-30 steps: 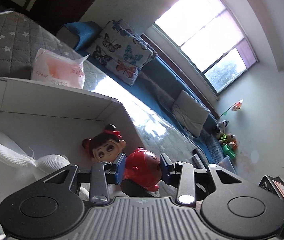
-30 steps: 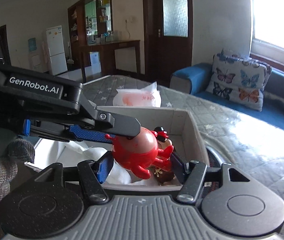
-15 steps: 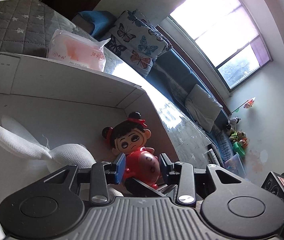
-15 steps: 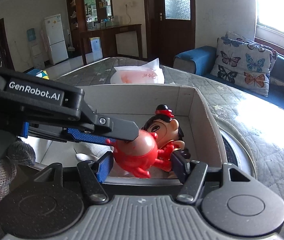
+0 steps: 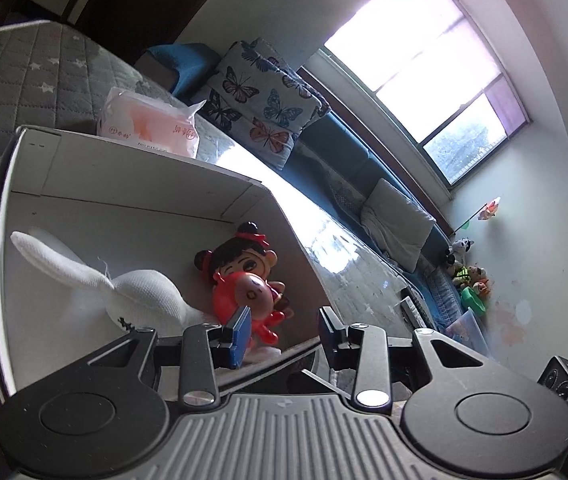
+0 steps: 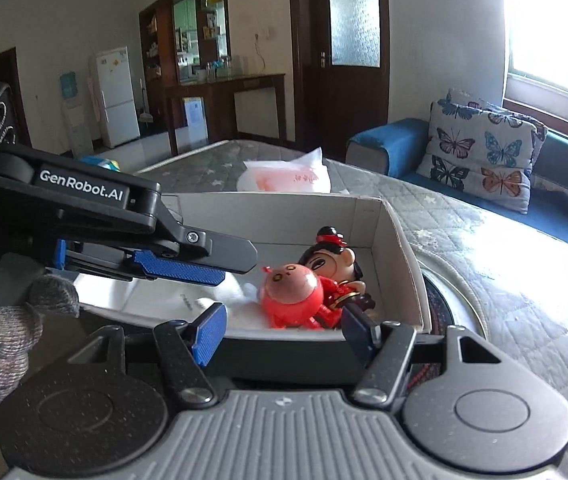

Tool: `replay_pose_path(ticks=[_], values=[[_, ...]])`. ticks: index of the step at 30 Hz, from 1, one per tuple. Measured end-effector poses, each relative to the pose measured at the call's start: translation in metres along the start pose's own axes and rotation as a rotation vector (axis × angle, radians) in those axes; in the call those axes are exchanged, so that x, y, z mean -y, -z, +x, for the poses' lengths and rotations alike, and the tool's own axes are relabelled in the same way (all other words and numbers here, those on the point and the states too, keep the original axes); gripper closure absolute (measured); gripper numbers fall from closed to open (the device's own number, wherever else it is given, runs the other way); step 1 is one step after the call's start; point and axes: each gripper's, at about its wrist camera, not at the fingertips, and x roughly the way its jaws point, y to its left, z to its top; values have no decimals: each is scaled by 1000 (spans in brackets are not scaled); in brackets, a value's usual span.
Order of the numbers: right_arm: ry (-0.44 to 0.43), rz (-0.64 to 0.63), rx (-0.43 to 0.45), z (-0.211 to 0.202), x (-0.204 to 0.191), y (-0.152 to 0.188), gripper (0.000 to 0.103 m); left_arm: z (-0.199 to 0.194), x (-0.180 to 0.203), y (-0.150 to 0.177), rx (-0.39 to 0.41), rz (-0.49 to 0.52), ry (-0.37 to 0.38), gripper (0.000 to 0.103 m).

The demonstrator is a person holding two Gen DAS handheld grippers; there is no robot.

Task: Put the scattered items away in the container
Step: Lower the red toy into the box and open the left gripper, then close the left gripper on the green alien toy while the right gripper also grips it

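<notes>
A white cardboard box (image 5: 123, 172) (image 6: 404, 256) stands on the grey quilted bed. Inside it a red round toy (image 5: 243, 296) (image 6: 292, 296) lies against a black-haired doll in red (image 5: 239, 260) (image 6: 332, 256), beside a white plush (image 5: 139, 292). My left gripper (image 5: 284, 330) (image 6: 227, 266) hangs over the box's near side, open, its blue pads free of the red toy. My right gripper (image 6: 284, 332) is open at the box's near wall with nothing between its fingers; the toys lie beyond them.
A pink tissue pack (image 5: 147, 128) (image 6: 288, 176) lies on the bed behind the box. A gloved hand (image 6: 3, 328) holds the left gripper. A blue sofa with a butterfly cushion (image 6: 484, 156) runs along the window wall. A round dark object (image 6: 440, 304) lies right of the box.
The red toy was between my left gripper's pads above the box; it now lies in the box against the doll, outside the pads. Both grippers shifted slightly.
</notes>
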Motion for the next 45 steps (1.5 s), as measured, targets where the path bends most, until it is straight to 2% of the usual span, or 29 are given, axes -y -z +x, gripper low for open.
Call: replay_pose_path(ticks=[2, 12, 19, 27, 31, 38, 45], values=[[-1, -2, 14, -11, -2, 5, 32, -8, 5, 7, 2, 14, 11, 64], [-9, -6, 32, -62, -19, 40, 26, -36, 20, 51, -19, 64, 37, 64], [-41, -2, -7, -81, -33, 69, 25, -45, 21, 82, -77, 74, 47, 64], [-81, -24, -82, -83, -49, 106, 25, -51, 10, 111, -172, 47, 64, 64], [-115, -15, -96, -83, -53, 115, 25, -56, 6, 119, -194, 30, 63, 64], [-130, -25, -115, -82, -57, 118, 27, -63, 0, 124, -208, -3, 65, 64], [-146, -23, -125, -76, -61, 117, 38, -63, -8, 127, -223, -41, 44, 64]])
